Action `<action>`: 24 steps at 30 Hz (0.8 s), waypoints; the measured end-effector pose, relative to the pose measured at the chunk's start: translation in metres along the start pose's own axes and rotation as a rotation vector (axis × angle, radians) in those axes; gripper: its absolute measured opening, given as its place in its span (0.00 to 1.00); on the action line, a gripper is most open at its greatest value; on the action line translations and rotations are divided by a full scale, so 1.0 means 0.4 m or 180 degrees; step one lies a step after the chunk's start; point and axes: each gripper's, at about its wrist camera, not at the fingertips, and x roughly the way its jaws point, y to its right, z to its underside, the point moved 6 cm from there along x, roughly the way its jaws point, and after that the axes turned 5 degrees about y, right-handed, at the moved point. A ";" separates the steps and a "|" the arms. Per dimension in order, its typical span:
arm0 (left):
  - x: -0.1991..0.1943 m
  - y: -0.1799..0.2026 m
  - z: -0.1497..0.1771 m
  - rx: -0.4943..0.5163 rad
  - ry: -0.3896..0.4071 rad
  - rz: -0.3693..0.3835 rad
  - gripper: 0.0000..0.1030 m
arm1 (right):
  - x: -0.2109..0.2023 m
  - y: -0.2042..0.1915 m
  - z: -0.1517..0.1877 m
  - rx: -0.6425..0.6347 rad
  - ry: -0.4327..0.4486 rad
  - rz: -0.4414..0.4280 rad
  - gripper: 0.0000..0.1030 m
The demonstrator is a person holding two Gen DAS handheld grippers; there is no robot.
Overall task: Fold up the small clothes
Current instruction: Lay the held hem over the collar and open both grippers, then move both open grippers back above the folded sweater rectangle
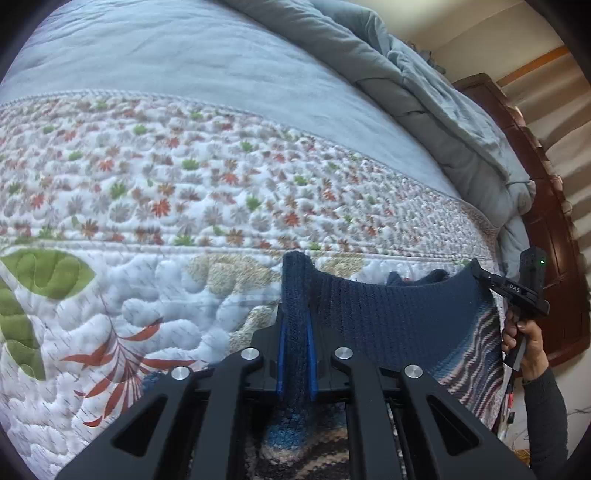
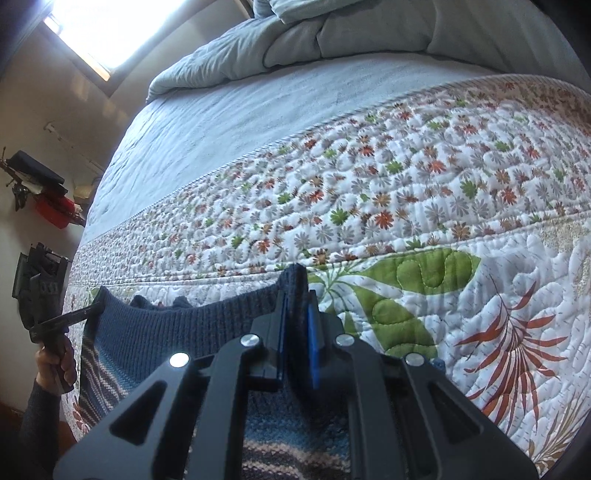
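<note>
Surface: quilted bedspread (image 1: 155,302) with a leaf and flower print covers the near part of the bed; I take it as my landmark for all positions below.
Garment: knitted sweater (image 1: 399,317), navy ribbed band on top, striped blue, white and brown knit below. I see it stretched flat by the band between my two grippers, at the near edge of the bedspread, with the striped body hanging down towards the cameras.
Left gripper: left gripper (image 1: 295,332) is clamped on one corner of the navy band. Its blue pads (image 1: 281,354) press the knit from both sides, and a tuft of the band stands up above the fingertips, over the bedspread's leaf print.
Right gripper: right gripper (image 2: 297,332) is likewise closed tight on the opposite corner of the band, with the knit pinched between its pads. In the left wrist view I see it at the far end of the band, at the bedspread's side edge.
Hands: a hand (image 1: 524,339) in a dark sleeve holds the right gripper's handle; another hand (image 2: 55,365) holds the left one.
Beyond the bedspread: plain pale blue sheet (image 2: 229,122), then a bunched grey-blue duvet (image 2: 332,33) at the far end of the bed.
Beside the bedspread: dark wooden bed frame (image 1: 546,236) in the left wrist view; a bright window (image 2: 96,26) in the right wrist view.
</note>
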 end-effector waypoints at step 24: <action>-0.222 0.136 0.317 0.0728 0.0705 -0.1109 0.75 | -0.078 -0.311 0.421 -0.0662 0.0184 -0.0140 0.41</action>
